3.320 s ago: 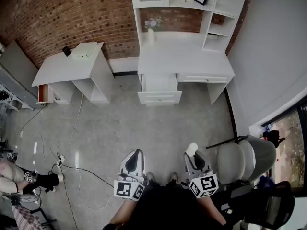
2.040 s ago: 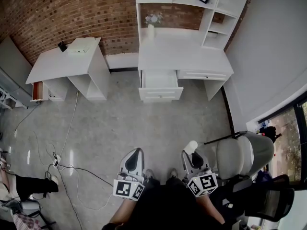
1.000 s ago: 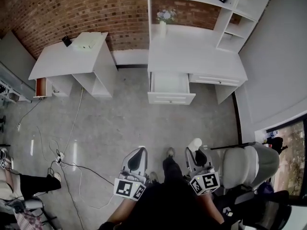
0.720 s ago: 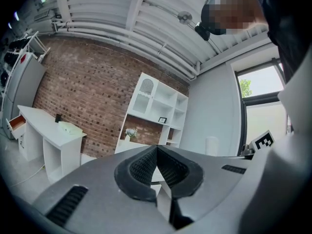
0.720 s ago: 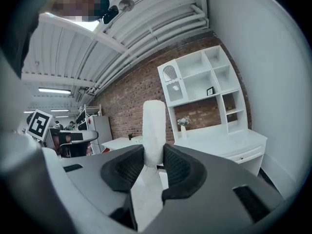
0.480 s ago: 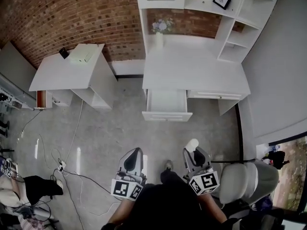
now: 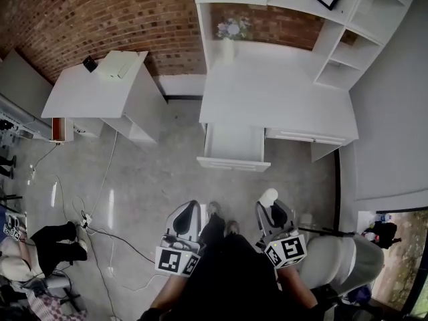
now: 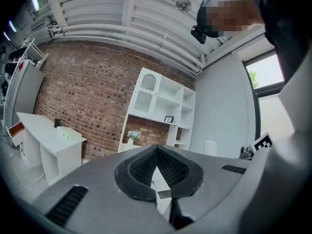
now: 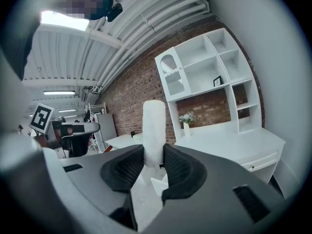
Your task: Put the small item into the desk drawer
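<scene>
Cylinder (image 9: 154,126), white and small, stands upright in the right gripper (image 9: 154,164), well short of the bench (image 7: 281,99). The pads clamp its lower end and most of its length rises free above them. It looks light, with a matte and perhaps slightly soft skin, so a low, gentle pinch should suit it. A harder squeeze might dent it, and the tall free end could tip. The left gripper (image 8: 157,152), equally far from the bench, is closed on nothing. Across bare floor (image 7: 160,172), the drawer (image 7: 233,164) stands pulled out from the bench's front, apparently empty.
</scene>
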The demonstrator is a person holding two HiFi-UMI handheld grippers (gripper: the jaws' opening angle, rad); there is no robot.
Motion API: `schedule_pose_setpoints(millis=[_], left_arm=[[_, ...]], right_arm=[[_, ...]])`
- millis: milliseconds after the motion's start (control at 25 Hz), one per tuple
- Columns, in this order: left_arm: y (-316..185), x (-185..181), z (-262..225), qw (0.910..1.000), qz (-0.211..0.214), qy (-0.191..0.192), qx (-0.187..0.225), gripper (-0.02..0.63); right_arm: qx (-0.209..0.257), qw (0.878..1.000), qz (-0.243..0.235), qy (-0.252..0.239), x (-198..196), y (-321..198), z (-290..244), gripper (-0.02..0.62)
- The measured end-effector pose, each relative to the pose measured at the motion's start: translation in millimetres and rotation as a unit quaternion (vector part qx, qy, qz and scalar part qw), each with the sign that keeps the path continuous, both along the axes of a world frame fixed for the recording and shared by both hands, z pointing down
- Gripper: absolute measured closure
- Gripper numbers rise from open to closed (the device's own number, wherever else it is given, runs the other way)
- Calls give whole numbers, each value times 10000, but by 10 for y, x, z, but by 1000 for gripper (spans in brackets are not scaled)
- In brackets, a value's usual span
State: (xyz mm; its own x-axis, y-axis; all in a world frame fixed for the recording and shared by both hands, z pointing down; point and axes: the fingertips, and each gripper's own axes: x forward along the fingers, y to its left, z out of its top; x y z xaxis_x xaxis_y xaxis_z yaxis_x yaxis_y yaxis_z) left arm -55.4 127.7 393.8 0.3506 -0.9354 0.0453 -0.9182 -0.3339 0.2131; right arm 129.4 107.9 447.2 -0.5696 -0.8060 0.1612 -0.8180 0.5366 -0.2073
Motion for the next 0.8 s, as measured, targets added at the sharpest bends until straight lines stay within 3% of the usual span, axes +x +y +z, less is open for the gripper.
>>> schedule_pose_setpoints(millis=[200,800], left_arm=[[-337,16,84,9999,91,-103,-34,589],[-1729,-266,62,9963,841,178,-8,589]], right_arm=[[-75,9999,95,-7,33,-312,81,460],[-61,9981,466,402,-327,-1606,-10,460]])
